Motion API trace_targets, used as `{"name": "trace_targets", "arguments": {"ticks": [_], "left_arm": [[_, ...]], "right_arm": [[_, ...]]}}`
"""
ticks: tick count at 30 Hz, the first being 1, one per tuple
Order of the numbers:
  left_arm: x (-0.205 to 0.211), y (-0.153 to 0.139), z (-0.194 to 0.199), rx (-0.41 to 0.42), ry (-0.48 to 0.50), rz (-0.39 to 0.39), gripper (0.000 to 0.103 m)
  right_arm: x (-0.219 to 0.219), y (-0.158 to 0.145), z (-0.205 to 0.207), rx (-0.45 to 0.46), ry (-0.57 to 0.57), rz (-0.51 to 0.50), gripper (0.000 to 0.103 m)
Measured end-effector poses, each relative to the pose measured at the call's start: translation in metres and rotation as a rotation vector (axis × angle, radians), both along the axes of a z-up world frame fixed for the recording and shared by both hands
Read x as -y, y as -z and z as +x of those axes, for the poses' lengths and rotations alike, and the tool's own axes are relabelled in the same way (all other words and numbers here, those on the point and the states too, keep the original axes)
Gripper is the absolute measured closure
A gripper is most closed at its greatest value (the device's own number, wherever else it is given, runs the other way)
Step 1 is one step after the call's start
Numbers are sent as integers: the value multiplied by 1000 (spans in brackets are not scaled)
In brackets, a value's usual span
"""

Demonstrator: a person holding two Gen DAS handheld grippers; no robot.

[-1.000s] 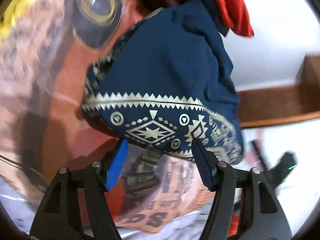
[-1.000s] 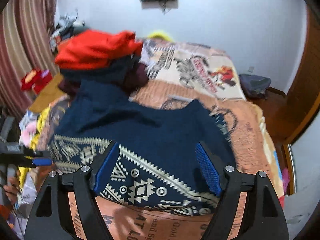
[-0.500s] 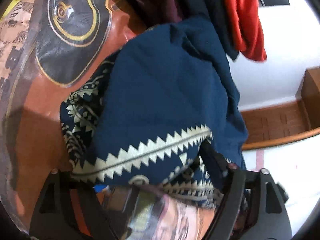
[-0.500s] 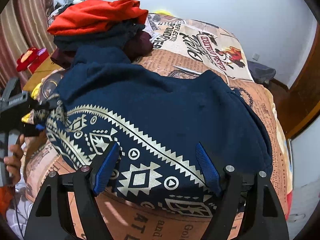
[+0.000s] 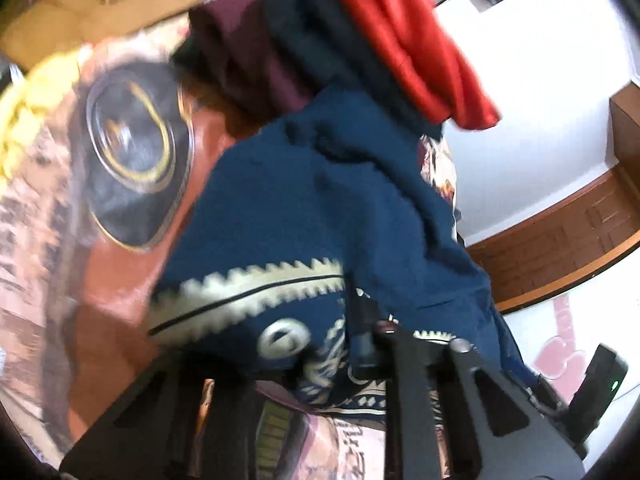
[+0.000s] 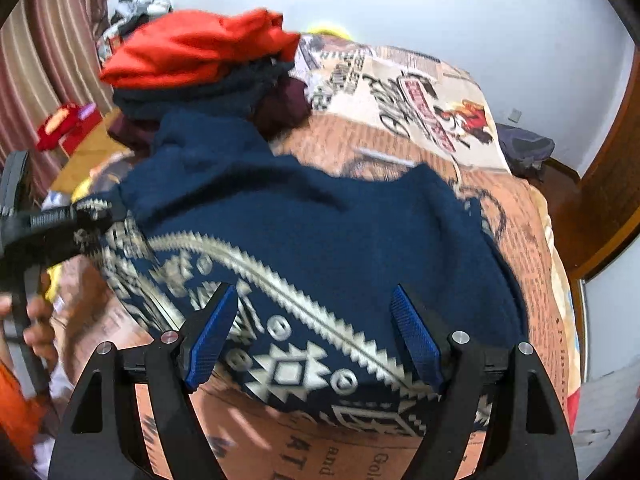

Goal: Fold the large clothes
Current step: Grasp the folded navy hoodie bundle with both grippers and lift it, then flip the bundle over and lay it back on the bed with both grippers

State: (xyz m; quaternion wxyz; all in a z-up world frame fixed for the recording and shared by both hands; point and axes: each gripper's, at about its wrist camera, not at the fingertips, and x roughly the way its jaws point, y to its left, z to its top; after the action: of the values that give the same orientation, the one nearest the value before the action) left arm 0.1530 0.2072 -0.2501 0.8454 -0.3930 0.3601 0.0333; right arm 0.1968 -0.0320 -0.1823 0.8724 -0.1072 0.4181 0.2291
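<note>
Nearest in the right wrist view, the right gripper (image 6: 316, 336) hovers with its blue-padded fingers (image 6: 416, 344) spread wide and nothing between them, just above the patterned hem of a navy sweater (image 6: 320, 232). The sweater lies spread over a printed bedspread (image 6: 400, 120), its cream zigzag border running across the near edge. At the sweater's left corner the left gripper (image 6: 94, 220) is closing its jaws on the patterned hem, with the cloth pinched between them, and a hand (image 6: 38, 320) grips its handle below. From the left wrist view the same hem (image 5: 256, 292) bunches over the narrowed fingers (image 5: 362, 344), with the fabric lifted off the bedspread there. Farther back, just beyond the sweater, sits a stack of folded clothes: a red garment (image 6: 196, 48) on top, dark ones (image 6: 208, 92) beneath. Behind it stands a white wall (image 6: 460, 12).
</note>
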Motion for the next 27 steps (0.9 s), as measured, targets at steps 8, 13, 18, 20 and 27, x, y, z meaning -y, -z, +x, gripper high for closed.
{"name": "trace_targets", "arguments": {"ticks": [8, 13, 18, 20, 27], "left_arm": [[-6, -76, -40, 157, -45, 127, 100], [3, -116, -74, 237, -65, 295, 100], [23, -139, -83, 269, -64, 456, 100], [32, -147, -79, 296, -35, 469, 100], [101, -176, -45, 394, 134, 531, 100]], "right_arm": [[-65, -18, -9, 63, -159, 28, 27], [-104, 17, -6, -65, -254, 20, 27], [-109, 39, 10, -351, -305, 218, 27], [-97, 35, 18, -379, -268, 275, 27], [-3, -6, 27, -181, -54, 323, 27]]}}
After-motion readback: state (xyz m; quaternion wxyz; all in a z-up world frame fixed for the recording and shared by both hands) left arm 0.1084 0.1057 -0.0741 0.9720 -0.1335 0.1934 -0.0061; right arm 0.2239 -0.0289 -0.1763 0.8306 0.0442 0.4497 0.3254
